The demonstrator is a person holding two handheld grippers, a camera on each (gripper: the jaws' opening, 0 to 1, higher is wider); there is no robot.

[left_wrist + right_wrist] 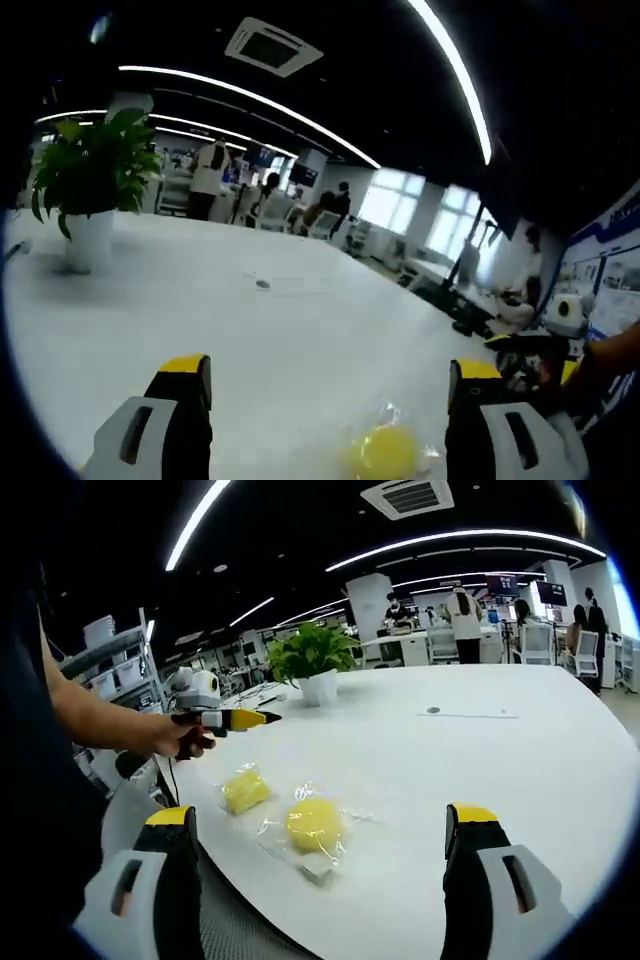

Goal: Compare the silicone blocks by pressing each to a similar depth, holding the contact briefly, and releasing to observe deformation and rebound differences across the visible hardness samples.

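Now the right gripper (318, 880) hangs above the white table (480, 770) with its jaws wide apart and holds nothing. Two yellow blocks in clear bags lie ahead of it: the round block (314, 824) between the jaws, the square block (244, 790) to its left. The left gripper (330, 420) is also wide; one yellow block (384, 452) lies between its jaws. A potted plant (90, 195) stands well apart.

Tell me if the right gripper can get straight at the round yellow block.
Probably yes: the right gripper is open, and the round yellow block lies in its clear wrapper on the white table just ahead with nothing between.
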